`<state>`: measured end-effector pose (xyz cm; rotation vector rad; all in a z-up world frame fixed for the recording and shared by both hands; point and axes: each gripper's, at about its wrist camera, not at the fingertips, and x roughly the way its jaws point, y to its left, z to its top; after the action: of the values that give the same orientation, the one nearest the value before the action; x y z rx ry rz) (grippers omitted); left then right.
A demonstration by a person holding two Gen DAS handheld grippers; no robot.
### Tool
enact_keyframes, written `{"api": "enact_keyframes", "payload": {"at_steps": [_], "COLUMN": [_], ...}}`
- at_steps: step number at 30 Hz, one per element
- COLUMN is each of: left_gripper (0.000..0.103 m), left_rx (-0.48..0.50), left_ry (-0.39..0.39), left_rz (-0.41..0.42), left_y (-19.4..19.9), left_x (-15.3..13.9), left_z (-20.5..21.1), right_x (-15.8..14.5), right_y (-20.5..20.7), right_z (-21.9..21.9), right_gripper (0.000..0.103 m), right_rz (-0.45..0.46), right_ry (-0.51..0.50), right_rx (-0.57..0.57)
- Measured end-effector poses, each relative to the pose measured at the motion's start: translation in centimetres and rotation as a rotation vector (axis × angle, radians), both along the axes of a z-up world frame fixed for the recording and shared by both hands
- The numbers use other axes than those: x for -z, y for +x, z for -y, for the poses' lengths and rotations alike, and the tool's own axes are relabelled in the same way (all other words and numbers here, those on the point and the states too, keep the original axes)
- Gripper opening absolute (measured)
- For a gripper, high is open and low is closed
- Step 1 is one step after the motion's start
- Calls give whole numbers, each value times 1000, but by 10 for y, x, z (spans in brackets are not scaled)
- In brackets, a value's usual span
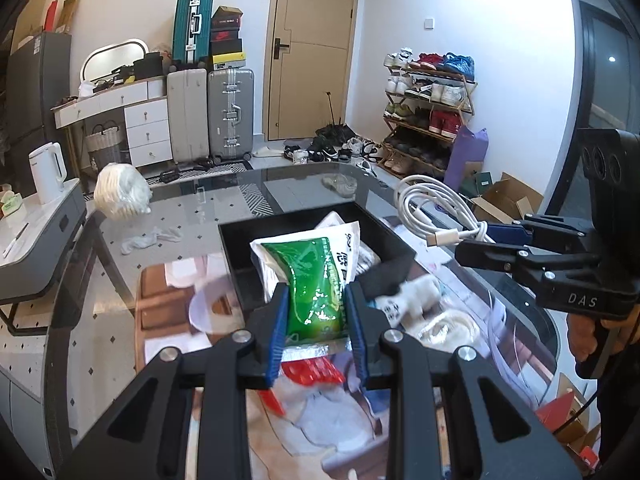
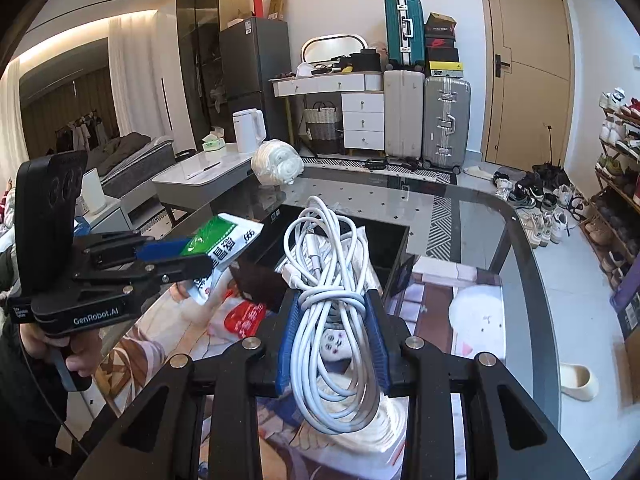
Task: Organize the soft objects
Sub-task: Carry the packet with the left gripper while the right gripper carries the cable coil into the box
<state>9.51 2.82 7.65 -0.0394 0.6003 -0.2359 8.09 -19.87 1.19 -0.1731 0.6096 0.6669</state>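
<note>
Left gripper [image 1: 316, 312] clamped on green-and-white packet [image 1: 316, 280], held above black tray [image 1: 236, 248] on glass table [image 1: 180, 208]. Right gripper [image 2: 334, 332] clamped on coiled white cable [image 2: 332, 280], also over the tray.

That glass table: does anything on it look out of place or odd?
Yes: a white sock lies crumpled alone on the glass table, apart from the black tray where other items sit. A white bundle sits at the far edge.

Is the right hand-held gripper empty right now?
No, the right hand-held gripper is clamped on a coiled white cable above the black tray.
</note>
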Motion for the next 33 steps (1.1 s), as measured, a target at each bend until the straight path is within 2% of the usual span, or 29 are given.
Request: {"api": "enact_keyframes", "payload": {"at_steps": [12,24,33], "left_gripper": [26,26,26], "left_rx": [-20,-20,-22], "left_ry": [13,35,49], "left_rz": [-5,-37,-60], "left_y": [47,87,103], "left_x": [-3,15,27], "left_z": [-12,-12,-11], "right_x": [-5,14,28], "right_y": [46,91,113], "right_z": [-21,-42,-59], "right_gripper": [32,32,32], "right_rz": [-10,-43,-71], "right_ry": [-40,-114,-149], "right_rx": [-34,-69,-98]}}
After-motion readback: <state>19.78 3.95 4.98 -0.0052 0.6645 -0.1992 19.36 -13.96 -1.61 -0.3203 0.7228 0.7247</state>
